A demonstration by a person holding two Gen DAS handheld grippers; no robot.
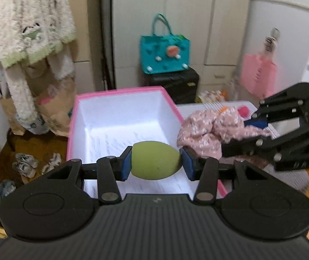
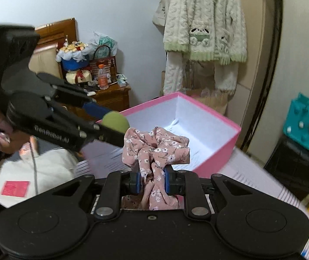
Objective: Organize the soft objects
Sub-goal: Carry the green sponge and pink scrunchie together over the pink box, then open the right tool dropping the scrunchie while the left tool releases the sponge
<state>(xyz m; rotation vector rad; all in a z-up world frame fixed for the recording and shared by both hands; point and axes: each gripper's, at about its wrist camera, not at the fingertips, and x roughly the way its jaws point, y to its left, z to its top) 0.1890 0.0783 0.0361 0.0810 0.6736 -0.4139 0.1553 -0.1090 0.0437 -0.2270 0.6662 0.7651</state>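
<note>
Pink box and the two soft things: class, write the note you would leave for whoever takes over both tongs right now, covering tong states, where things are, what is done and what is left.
Left tongs: shut on the green sponge, held above the pink box.
Right tongs: shut on the floral scrunchie, held in the air beside the box, just short of its rim.
Box: open, white inside, nothing seen in it.
Done: both soft things picked up.
Left: lower the sponge into the box and release it, then bring the scrunchie over the rim and release it too.
</note>
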